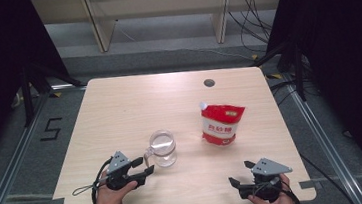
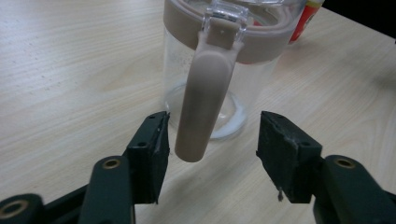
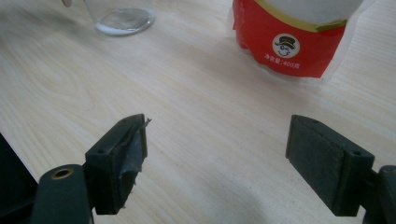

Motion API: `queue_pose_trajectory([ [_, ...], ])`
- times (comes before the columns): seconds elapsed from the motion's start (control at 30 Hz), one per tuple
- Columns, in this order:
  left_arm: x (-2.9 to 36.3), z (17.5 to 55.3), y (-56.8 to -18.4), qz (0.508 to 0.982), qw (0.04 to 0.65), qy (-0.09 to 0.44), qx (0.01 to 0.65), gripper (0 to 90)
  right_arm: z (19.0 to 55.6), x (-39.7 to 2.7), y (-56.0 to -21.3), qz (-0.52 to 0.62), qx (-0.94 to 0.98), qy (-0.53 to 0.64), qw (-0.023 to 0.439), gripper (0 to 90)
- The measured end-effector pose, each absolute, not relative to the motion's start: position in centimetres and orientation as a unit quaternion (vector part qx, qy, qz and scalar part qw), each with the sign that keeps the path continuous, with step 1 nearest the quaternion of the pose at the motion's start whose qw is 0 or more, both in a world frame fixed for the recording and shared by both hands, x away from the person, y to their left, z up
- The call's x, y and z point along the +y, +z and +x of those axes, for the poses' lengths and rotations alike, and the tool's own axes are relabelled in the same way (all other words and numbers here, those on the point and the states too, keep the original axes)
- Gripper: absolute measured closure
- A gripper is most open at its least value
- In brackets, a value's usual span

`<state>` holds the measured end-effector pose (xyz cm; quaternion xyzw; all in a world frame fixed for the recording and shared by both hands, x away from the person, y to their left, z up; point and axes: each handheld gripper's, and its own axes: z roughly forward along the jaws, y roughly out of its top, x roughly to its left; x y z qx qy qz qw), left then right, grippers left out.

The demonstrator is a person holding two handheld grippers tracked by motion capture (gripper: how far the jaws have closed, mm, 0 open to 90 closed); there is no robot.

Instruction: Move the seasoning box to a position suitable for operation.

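- Jug (image 1: pixel 163 148): clear plastic, cylindrical, with a taupe band round the rim and a clear hinged lid; it stands upright on the near-left part of the table, a thin white residue at its base.
- Handle (image 2: pixel 204 95): a smooth, rounded taupe strap hanging down from the rim band, its lower end free, pointing toward the near left.
- Left gripper (image 1: pixel 142 166): black body with a grey three-cornered plate on top, held in a hand at the near-left edge. Its jaws stand at a middling gap, one on each side of the handle. In the left gripper view one pad (image 2: pixel 160 140) sits just beside the handle and the other is apart from it; no pressing contact is visible.
- Right gripper (image 1: pixel 239 173): same build, held at the near-right edge. Its jaws stand wide, with bare table between them.
- Pouch (image 1: pixel 222 123): glossy red and white soft pack with a white spout at its top corner, standing right of the jug and well apart from it.
- Table (image 1: pixel 119 108): pale wood-grain top, matt, rounded corners, a round cable hole (image 1: pixel 209 82) near the far edge. Far half and left side are open.
- Room: grey carpet, dark curtains on both sides, pale furniture legs beyond the table, loose cables at far right.
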<state>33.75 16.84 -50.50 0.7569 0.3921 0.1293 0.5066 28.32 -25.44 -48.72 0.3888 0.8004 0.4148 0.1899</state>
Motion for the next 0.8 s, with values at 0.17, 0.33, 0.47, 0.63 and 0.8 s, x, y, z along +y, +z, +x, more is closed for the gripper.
queue_pose_trajectory([
  [0.17, 16.5, 34.4, -50.6, 0.759, 0.500, 0.139, 0.392, 54.0, 28.3, -25.4, -48.8, 0.394, 0.802, 0.412, 0.177, 21.5],
  [0.33, 16.4, 34.8, -50.5, 0.768, 0.491, 0.150, 0.384, 62.4, 28.4, -25.4, -48.8, 0.388, 0.804, 0.414, 0.180, 21.6],
  [0.47, 16.5, 35.0, -50.4, 0.769, 0.494, 0.154, 0.376, 70.3, 28.4, -25.4, -48.8, 0.385, 0.807, 0.409, 0.184, 21.7],
  [0.63, 16.5, 35.0, -50.4, 0.774, 0.486, 0.164, 0.371, 70.8, 28.2, -25.2, -48.9, 0.394, 0.803, 0.410, 0.177, 22.0],
  [0.8, 16.4, 35.3, -50.4, 0.765, 0.492, 0.158, 0.385, 65.6, 28.4, -25.3, -48.9, 0.385, 0.807, 0.412, 0.178, 22.0],
])
